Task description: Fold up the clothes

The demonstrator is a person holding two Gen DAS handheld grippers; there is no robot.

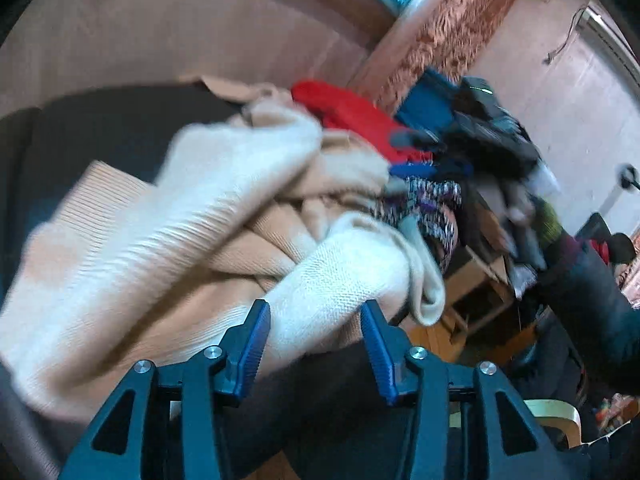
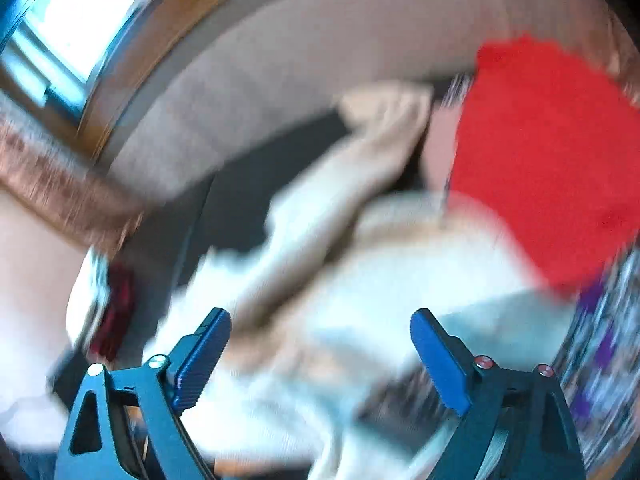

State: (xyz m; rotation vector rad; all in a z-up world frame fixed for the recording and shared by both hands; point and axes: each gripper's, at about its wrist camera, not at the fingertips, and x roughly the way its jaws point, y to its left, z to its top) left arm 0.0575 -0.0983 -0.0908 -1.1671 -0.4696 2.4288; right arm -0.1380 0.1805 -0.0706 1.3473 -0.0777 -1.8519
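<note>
Here the left gripper (image 1: 316, 320) stands spread, a fold of the cream knit garment (image 1: 224, 216) between its blue pads without being pinched; at two o'clock lies a red garment (image 1: 348, 116). The right gripper (image 2: 320, 344) gapes wide over the same blurred knit

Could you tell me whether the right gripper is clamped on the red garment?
No, the right gripper stands wide open, and the red garment lies beyond its blue pads.
</note>
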